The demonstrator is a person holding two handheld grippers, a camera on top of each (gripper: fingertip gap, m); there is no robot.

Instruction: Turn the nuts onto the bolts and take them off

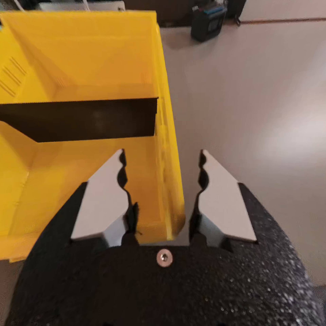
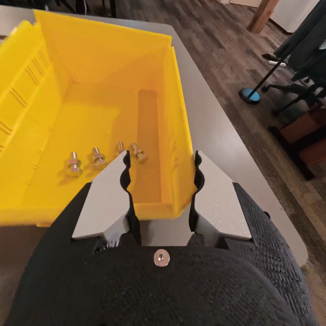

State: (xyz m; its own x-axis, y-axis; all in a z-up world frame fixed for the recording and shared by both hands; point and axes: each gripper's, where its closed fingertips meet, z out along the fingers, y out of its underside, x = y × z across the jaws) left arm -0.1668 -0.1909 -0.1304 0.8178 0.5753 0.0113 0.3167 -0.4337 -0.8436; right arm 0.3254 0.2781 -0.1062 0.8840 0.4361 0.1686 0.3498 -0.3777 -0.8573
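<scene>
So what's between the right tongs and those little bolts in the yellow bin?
Nothing but bare bin floor. In the right wrist view, the open right tongs sit just above the bolts; one finger overlaps one.

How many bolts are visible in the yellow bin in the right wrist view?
4, in a row on the yellow bin floor: bolts at partly behind the right gripper finger, and. More may be hidden.
</scene>
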